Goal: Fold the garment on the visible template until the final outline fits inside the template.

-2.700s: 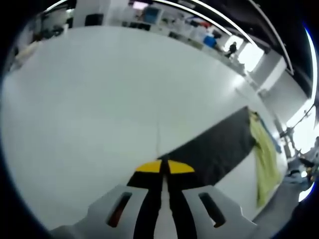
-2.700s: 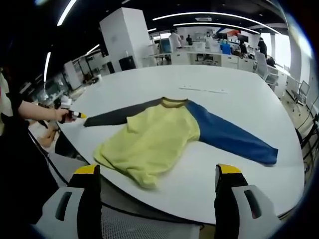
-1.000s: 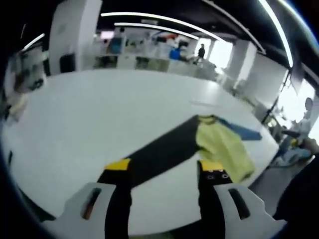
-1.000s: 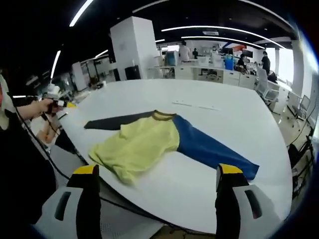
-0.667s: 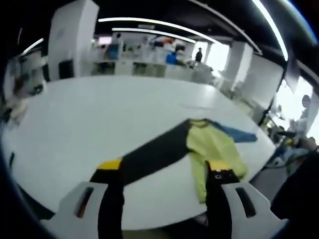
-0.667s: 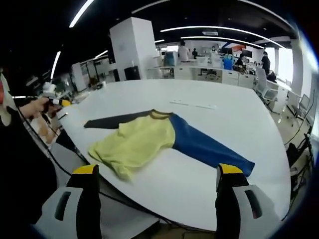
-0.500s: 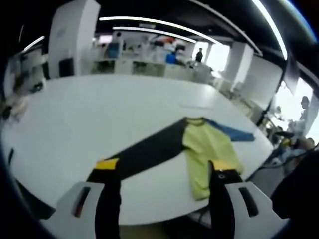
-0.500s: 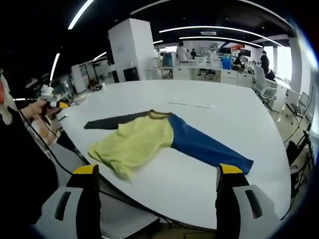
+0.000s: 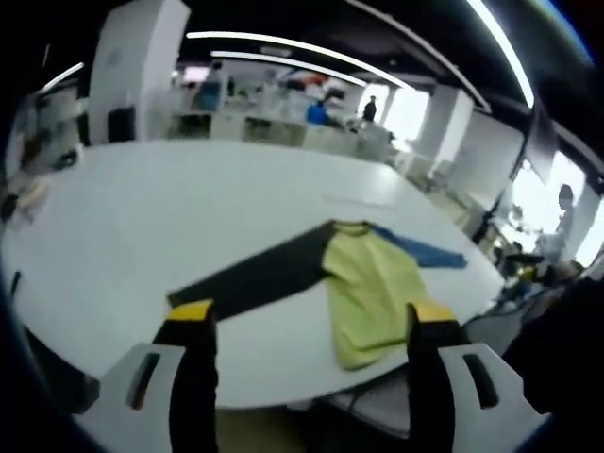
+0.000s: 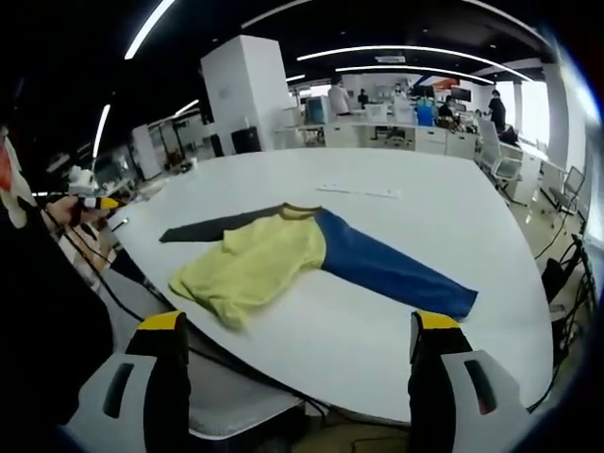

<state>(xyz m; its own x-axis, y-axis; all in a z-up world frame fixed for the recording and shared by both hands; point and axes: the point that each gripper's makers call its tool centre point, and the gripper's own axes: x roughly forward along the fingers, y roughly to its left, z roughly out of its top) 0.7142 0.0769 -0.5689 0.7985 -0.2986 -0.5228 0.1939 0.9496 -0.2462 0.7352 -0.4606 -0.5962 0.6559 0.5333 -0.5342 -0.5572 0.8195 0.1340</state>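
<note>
- Across the middle of both views we see the garment (image 10: 274, 255) spread flat on the white table (image 10: 444, 212), well apart from both grippers.
- Its long axis runs sleeve to sleeve: in the right gripper view the black sleeve (image 10: 193, 229) reaches toward the left of the frame, the blue sleeve (image 10: 396, 269) slants to the lower right, and the yellow body (image 10: 250, 264) hangs down toward the table's near edge between them.
- We judge the right gripper (image 10: 294, 335), jaws spread wide and holding nothing, to be nearer the blue sleeve's cuff, which lies just above its right jaw in the frame.
- In the left gripper view the black sleeve (image 9: 250, 278) ends just above the left jaw of the left gripper (image 9: 310, 316), also gaping and empty; that cuff looks like its natural target.
- The left gripper (image 10: 94, 202) also shows at the far left of the right gripper view, held in a hand.
- We cannot make out a template outline on the table; the views are too soft, though a thin strip (image 10: 359, 192) lies beyond the collar.
</note>
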